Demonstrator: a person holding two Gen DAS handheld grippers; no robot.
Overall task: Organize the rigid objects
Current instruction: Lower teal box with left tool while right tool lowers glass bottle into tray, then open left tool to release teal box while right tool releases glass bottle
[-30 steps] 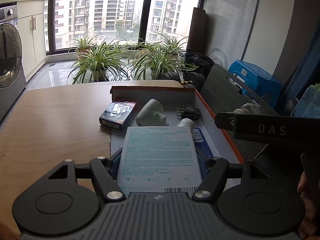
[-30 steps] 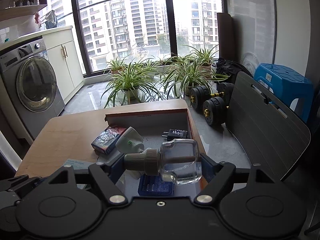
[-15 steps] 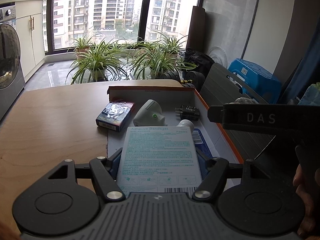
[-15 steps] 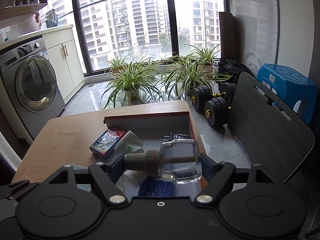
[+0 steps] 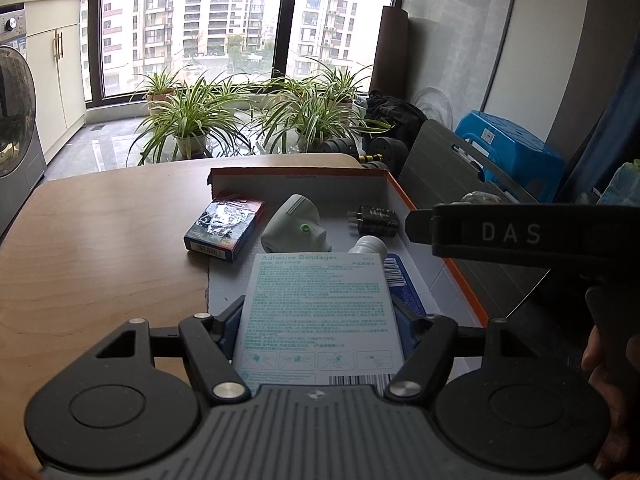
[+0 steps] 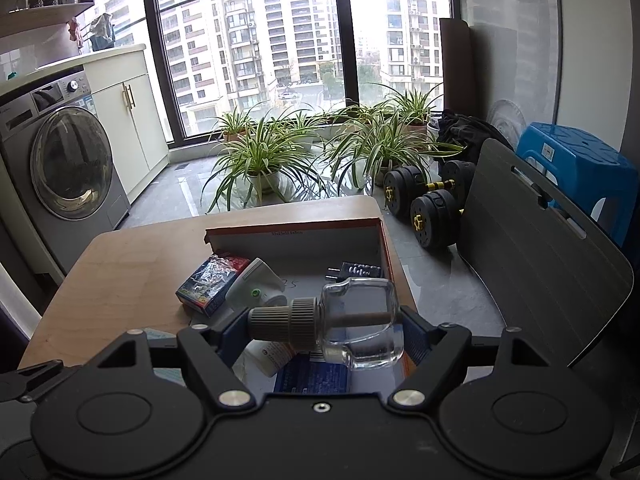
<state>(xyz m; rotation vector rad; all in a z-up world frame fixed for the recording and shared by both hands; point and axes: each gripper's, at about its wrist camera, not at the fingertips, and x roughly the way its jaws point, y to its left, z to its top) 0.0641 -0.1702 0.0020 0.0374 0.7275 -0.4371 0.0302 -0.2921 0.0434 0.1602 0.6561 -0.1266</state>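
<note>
My left gripper [image 5: 319, 320] is shut on a pale box of adhesive bandages [image 5: 316, 280], held flat over the near end of a shallow orange-edged cardboard tray [image 5: 304, 178]. My right gripper [image 6: 324, 324] is shut on a clear glass bottle [image 6: 360, 328] with a grey ribbed cap, lying sideways above the same tray [image 6: 296, 240]. In the tray lie a grey-white plug-in device [image 5: 296, 226], a black charger plug [image 5: 376, 218], a white tube [image 6: 272, 354] and a blue pack [image 6: 316, 374]. A card deck box [image 5: 226, 228] rests across the tray's left edge.
The tray sits at the right end of a wooden table [image 5: 100, 248]. A grey chair back [image 6: 540, 264] stands close on the right, with dumbbells [image 6: 428, 208], potted plants [image 6: 260, 160] and a blue stool [image 6: 580, 160] on the floor beyond. A washing machine [image 6: 68, 164] stands far left.
In the left wrist view the right gripper's body has drifted slightly left and up. Both grips are unchanged.
</note>
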